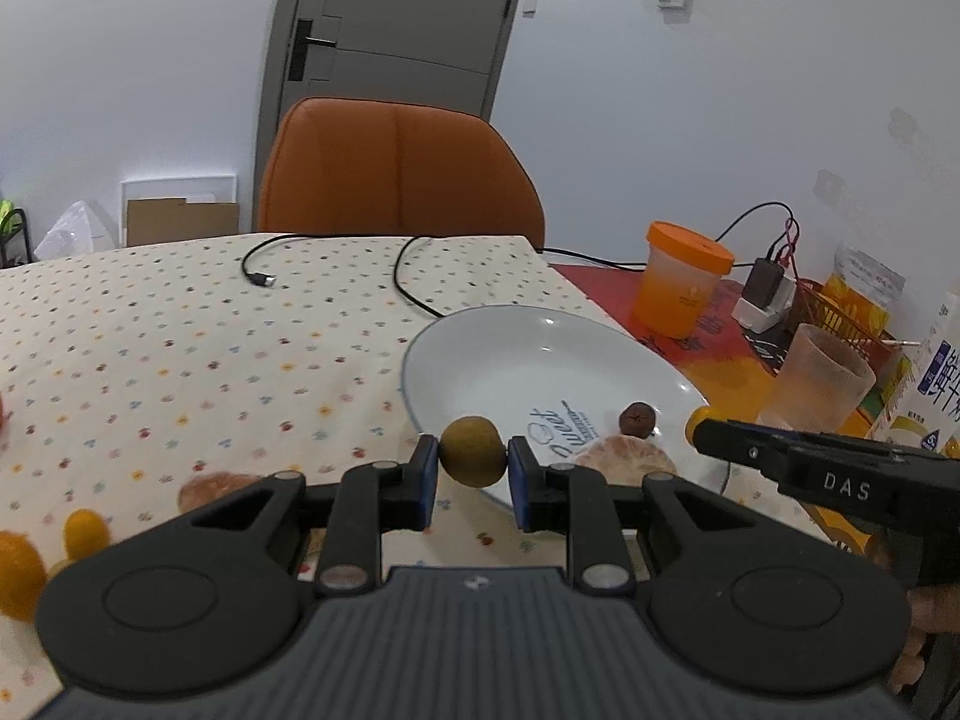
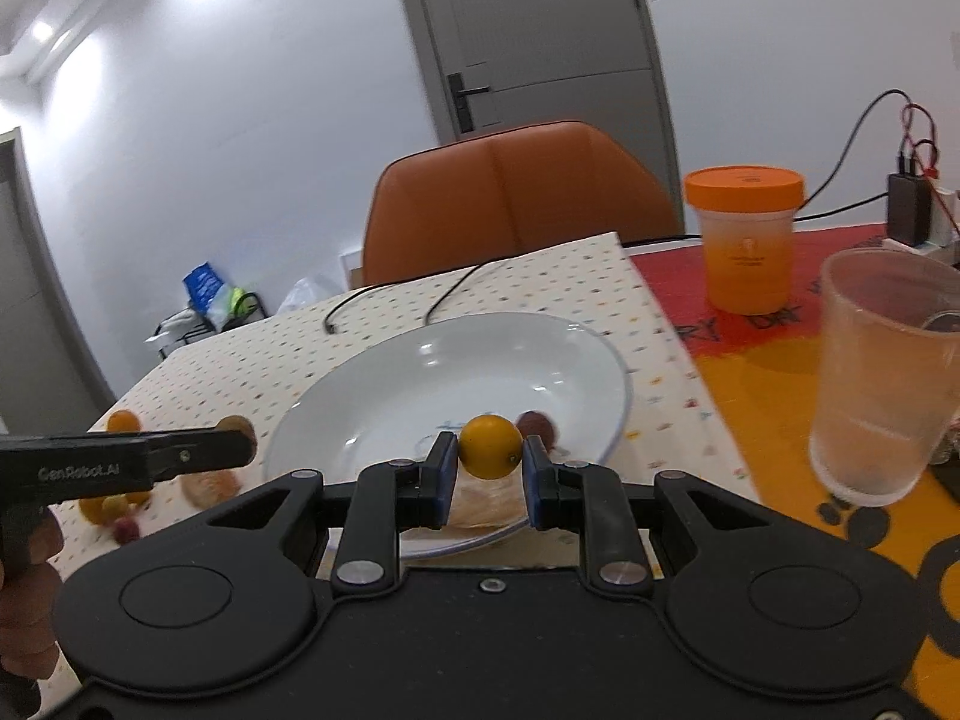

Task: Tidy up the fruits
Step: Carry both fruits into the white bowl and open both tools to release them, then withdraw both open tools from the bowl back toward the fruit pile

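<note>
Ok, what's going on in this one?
A person is sorting fruit onto a white plate with a hand-held tool in each hand. The left tool grips a dull yellow-brown fruit near the plate's near rim; the right tool holds a bright yellow one over it. A brown fruit and a peeled piece already sit there.

The left gripper (image 1: 472,459) holds an olive-brown round fruit (image 1: 472,450) between its blue-padded jaws, at the near left rim of the white plate (image 1: 480,354). On the plate lie a peeled citrus piece (image 1: 624,461) and a small brown fruit (image 1: 637,419). The right gripper (image 1: 705,435) reaches in from the right with a yellow fruit (image 1: 695,420) at its tip, and more orange fruits (image 1: 84,531) lie on the dotted bench (image 1: 180,336) near left.
</note>
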`<state>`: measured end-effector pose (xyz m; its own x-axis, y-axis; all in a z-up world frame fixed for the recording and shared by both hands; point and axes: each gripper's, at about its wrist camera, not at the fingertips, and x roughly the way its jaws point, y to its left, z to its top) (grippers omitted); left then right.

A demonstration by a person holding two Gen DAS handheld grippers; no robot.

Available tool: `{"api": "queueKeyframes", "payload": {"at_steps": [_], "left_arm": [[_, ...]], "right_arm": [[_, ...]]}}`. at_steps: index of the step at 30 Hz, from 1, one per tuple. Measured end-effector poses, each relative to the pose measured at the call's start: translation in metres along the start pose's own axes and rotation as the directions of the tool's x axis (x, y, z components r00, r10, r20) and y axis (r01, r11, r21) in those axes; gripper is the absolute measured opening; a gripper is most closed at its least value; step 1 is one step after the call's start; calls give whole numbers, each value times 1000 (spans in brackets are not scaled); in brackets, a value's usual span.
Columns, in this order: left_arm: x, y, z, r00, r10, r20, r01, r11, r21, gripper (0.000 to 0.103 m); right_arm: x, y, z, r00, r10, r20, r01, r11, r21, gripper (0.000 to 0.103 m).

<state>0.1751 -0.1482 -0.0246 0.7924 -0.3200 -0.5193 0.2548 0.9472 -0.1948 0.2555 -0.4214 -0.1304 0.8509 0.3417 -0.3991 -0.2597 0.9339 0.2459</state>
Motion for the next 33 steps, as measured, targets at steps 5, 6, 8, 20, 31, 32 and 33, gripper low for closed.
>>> {"api": "queueKeyframes", "payload": {"at_steps": [5, 6, 8, 20, 31, 32, 33], "left_arm": [[9, -7, 2, 1000, 0, -11, 1, 1000, 13, 23], [10, -8, 2, 1000, -2, -11, 2, 1000, 14, 23], [11, -10, 3, 1000, -2, -8, 2, 1000, 20, 23], [4, -12, 5, 1000, 12, 12, -12, 999, 40, 31], [-15, 12, 3, 997, 72, 19, -72, 997, 0, 43], [-17, 13, 4, 997, 78, 24, -78, 997, 0, 46], [-20, 15, 3, 996, 84, 28, -84, 996, 0, 47]], "right_arm": [[2, -9, 4, 1000, -13, 15, 13, 1000, 15, 29], [1, -10, 4, 1000, -11, 15, 11, 1000, 17, 29], [-1, -9, 3, 1000, -7, 16, 7, 1000, 13, 29], [-5, -2, -5, 1000, 4, -15, -4, 1000, 15, 36], [-2, 15, -6, 999, 36, -19, -36, 999, 2, 45], [-2, 17, -6, 999, 40, -19, -40, 999, 0, 46], [-2, 19, -6, 999, 43, -19, -43, 999, -2, 47]]}}
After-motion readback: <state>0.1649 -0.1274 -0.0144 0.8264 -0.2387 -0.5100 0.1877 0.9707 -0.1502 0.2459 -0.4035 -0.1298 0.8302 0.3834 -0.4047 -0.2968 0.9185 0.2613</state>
